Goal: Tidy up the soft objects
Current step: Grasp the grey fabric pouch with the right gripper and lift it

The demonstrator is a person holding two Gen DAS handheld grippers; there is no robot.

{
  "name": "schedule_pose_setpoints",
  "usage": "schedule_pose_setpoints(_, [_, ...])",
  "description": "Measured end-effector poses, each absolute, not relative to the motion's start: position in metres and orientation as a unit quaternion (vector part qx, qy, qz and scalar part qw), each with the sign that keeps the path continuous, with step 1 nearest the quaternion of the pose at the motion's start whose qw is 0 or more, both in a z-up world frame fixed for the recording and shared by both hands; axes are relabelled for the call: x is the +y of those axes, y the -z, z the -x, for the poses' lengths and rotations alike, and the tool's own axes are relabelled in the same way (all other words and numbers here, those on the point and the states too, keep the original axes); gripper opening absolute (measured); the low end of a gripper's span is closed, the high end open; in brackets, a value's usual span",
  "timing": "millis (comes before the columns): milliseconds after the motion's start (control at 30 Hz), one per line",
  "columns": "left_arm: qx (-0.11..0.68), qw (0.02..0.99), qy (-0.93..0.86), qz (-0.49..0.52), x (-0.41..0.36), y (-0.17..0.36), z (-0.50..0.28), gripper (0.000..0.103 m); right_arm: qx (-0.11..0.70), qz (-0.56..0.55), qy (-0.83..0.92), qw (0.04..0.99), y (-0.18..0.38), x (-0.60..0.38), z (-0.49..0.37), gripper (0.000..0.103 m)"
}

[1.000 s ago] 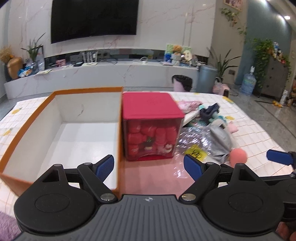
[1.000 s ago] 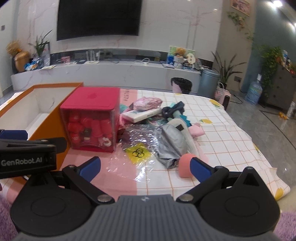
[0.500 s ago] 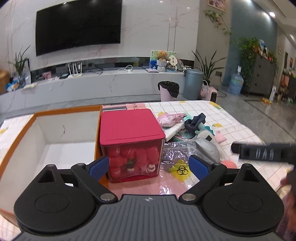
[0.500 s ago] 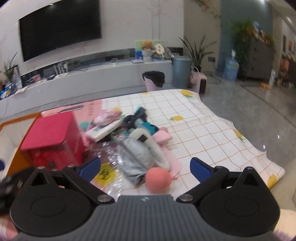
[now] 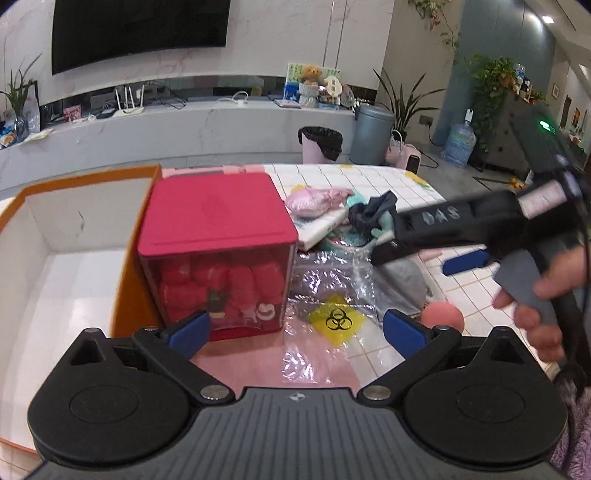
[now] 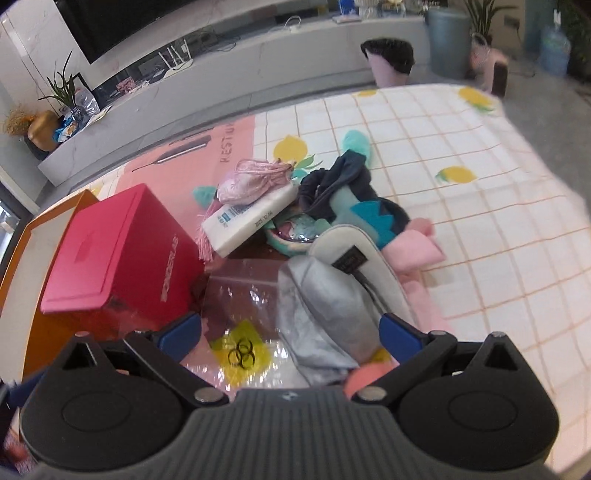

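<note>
**Both grippers spread wide over the soft pile**

The left gripper (image 5: 295,328) gapes, empty, facing the red-lidded box (image 5: 216,254). The right gripper (image 6: 290,334) is likewise released; the grey pouch (image 6: 325,314) lies between its fingertips, with the pink ball (image 6: 364,376) at its right finger's base.

Wall-mounted television (image 5: 138,31), black-lined pink bin (image 5: 320,143) beside grey bin (image 5: 371,134), water jug (image 5: 459,145).
</note>
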State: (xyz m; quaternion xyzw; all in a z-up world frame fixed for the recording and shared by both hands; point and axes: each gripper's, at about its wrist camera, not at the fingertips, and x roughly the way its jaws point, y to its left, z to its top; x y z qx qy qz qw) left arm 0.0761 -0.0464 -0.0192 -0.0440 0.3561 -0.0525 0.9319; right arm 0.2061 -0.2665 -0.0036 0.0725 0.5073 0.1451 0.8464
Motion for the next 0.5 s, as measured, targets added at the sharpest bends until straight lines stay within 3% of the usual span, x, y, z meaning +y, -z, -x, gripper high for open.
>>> schedule_pose_setpoints(67, [0.366, 0.928, 0.056, 0.038, -0.050, 0.026, -0.080, 0.103, 0.513, -0.068, -0.145, 0.844, 0.010, -0.264, -0.214, 0.092])
schedule_pose_setpoints(133, [0.373, 0.925, 0.070, 0.024, -0.053, 0.032, -0.082, 0.103, 0.515, -0.065, -0.143, 0.843, 0.013, -0.264, -0.218, 0.073])
schedule_pose_setpoints(267, [0.371, 0.925, 0.081, 0.006, -0.063, 0.043, -0.082, 0.103, 0.529, -0.073, -0.150, 0.832, 0.025, -0.267, -0.219, 0.068])
schedule_pose_setpoints(367, [0.379, 0.921, 0.084, -0.006, -0.070, 0.050, -0.084, 0.103, 0.534, -0.051, -0.135, 0.833, 0.033, -0.266, -0.219, 0.054])
schedule_pose_setpoints(467, [0.388, 0.918, 0.084, -0.012, -0.073, 0.056, -0.085, 0.103, 0.527, -0.034, -0.125, 0.840, 0.034, -0.265, -0.219, 0.030])
schedule_pose_setpoints(500, [0.389, 0.917, 0.084, -0.014, -0.074, 0.058, -0.085, 0.103, 0.522, -0.038, -0.119, 0.844, 0.033, -0.267, -0.219, 0.015])
